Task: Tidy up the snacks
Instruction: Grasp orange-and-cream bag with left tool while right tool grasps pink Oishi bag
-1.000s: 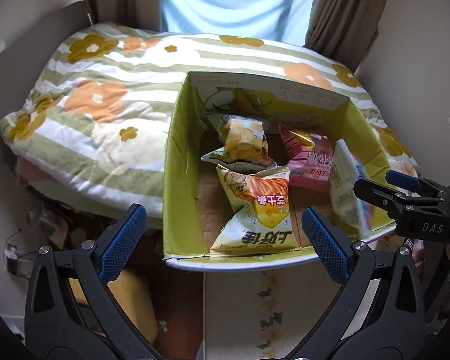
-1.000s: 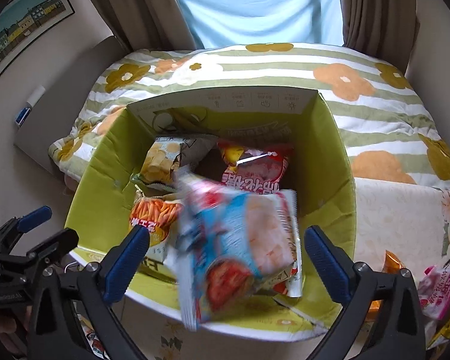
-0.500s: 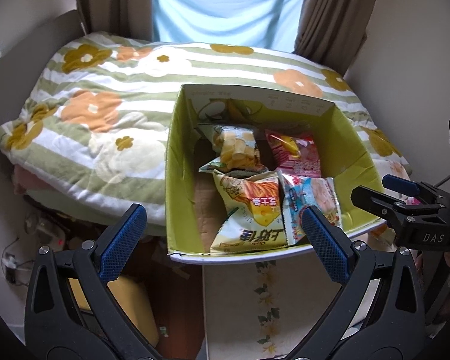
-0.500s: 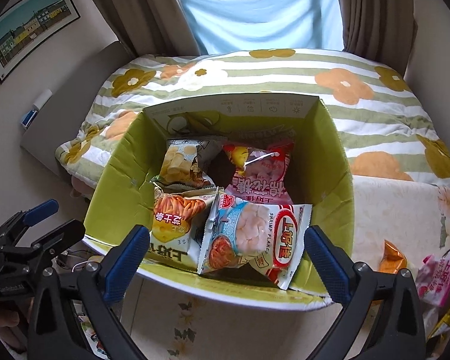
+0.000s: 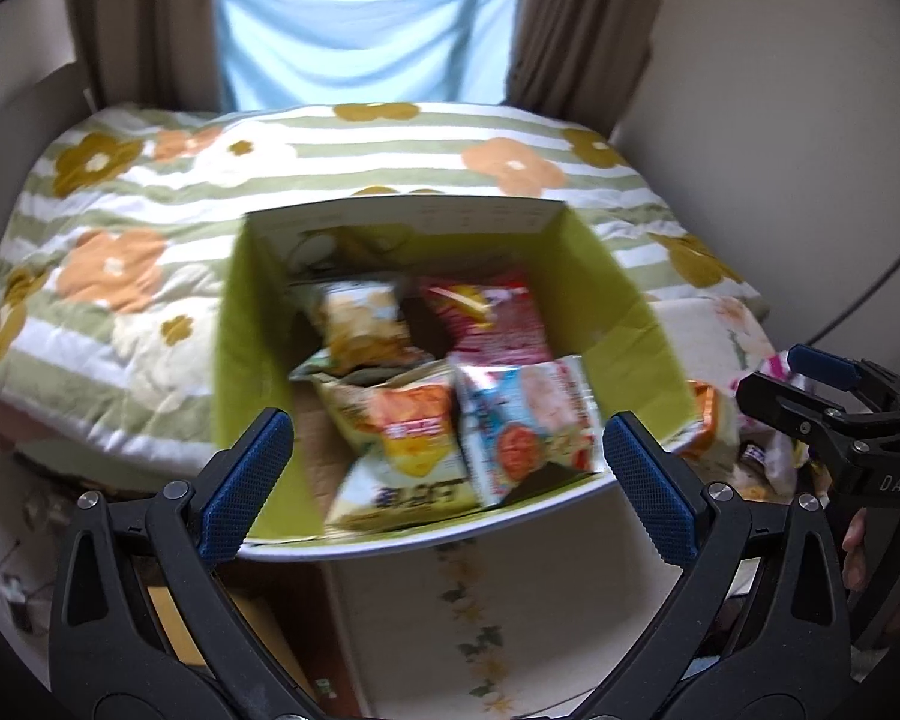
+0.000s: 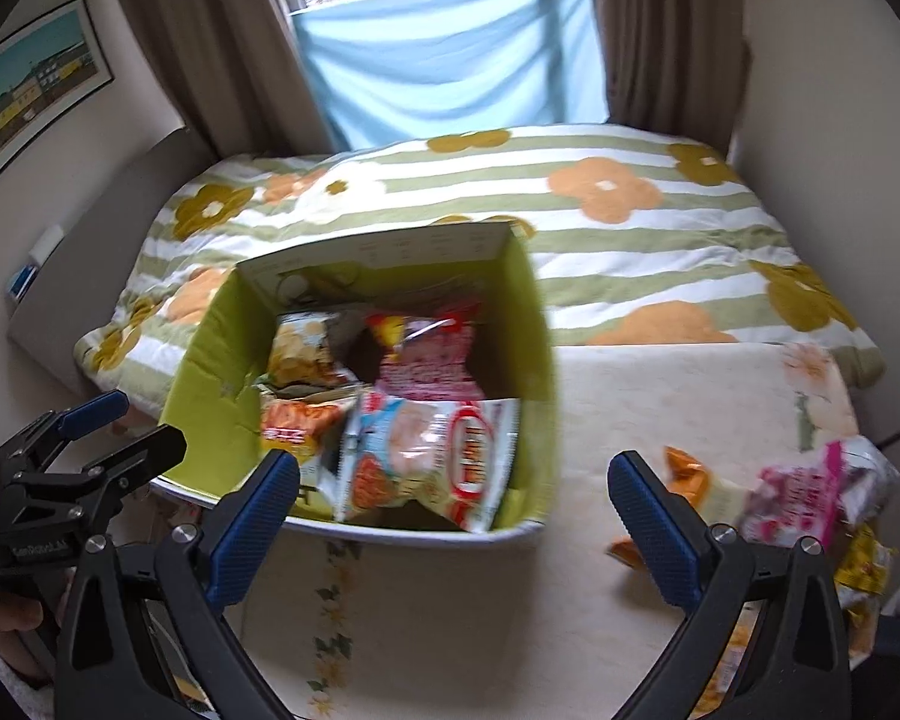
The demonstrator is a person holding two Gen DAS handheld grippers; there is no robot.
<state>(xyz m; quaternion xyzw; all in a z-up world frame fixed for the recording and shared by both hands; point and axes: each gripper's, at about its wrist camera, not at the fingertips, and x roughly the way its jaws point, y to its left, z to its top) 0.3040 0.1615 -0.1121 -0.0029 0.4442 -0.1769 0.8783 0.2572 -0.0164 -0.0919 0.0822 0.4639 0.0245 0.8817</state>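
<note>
The shrimp bag (image 6: 426, 456), in the air a second before, lay in the box (image 6: 210, 384) at its near right, beside the orange bag (image 6: 297, 426). Both tongs, right (image 6: 453, 525) and left (image 5: 444, 483), gaped wide and empty. The right tongs had swung toward loose bags (image 6: 798, 495) on the bed (image 6: 690, 372), likely next.

We see a bed under a green-striped quilt with orange flowers (image 6: 600, 222), brown curtains (image 6: 660, 30) flanking a daylit window hung with pale blue cloth (image 6: 450, 72), and a framed townscape picture (image 6: 30, 90) on the cream wall.
</note>
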